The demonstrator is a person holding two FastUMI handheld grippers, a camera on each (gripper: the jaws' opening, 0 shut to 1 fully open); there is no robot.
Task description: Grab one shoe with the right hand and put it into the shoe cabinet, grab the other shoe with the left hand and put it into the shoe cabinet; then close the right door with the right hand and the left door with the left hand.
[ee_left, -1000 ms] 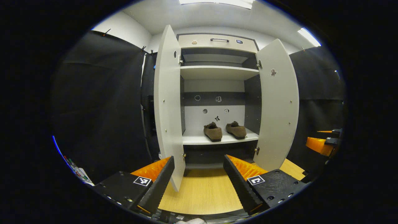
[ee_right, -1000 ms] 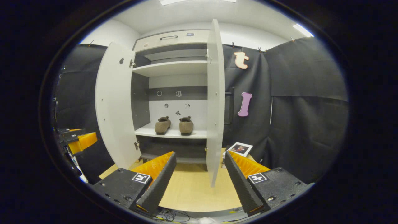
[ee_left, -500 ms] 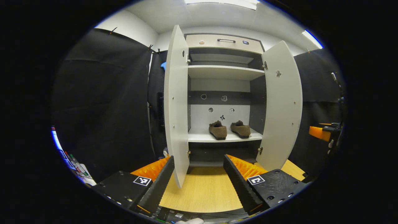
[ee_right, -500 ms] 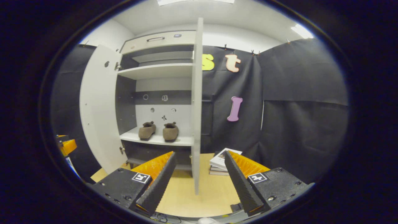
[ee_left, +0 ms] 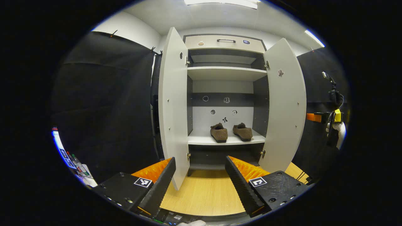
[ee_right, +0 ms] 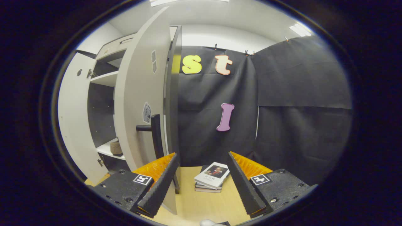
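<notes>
Two brown shoes (ee_left: 219,132) (ee_left: 242,131) stand side by side on the lower shelf of the white shoe cabinet (ee_left: 226,73). Both doors stand open: the left door (ee_left: 172,110) and the right door (ee_left: 285,103). My left gripper (ee_left: 199,163) is open and empty, well back from the cabinet, with the left door's edge just above its left finger. My right gripper (ee_right: 202,157) is open and empty beside the outer face of the right door (ee_right: 141,94), near its dark handle (ee_right: 154,135). In the right gripper view part of one shoe (ee_right: 116,147) shows behind that door.
A stack of books (ee_right: 210,179) lies on the wooden floor (ee_right: 201,207) ahead of my right gripper, against the black cloth wall. From the left gripper view, the right gripper (ee_left: 315,117) and a gloved hand (ee_left: 338,131) show beyond the right door. Pens and papers (ee_left: 77,164) lie at the lower left.
My right gripper has swung right, past the right door's edge, and now faces its outer side and handle. The left gripper has hardly moved. Shoes and doors are unchanged.
</notes>
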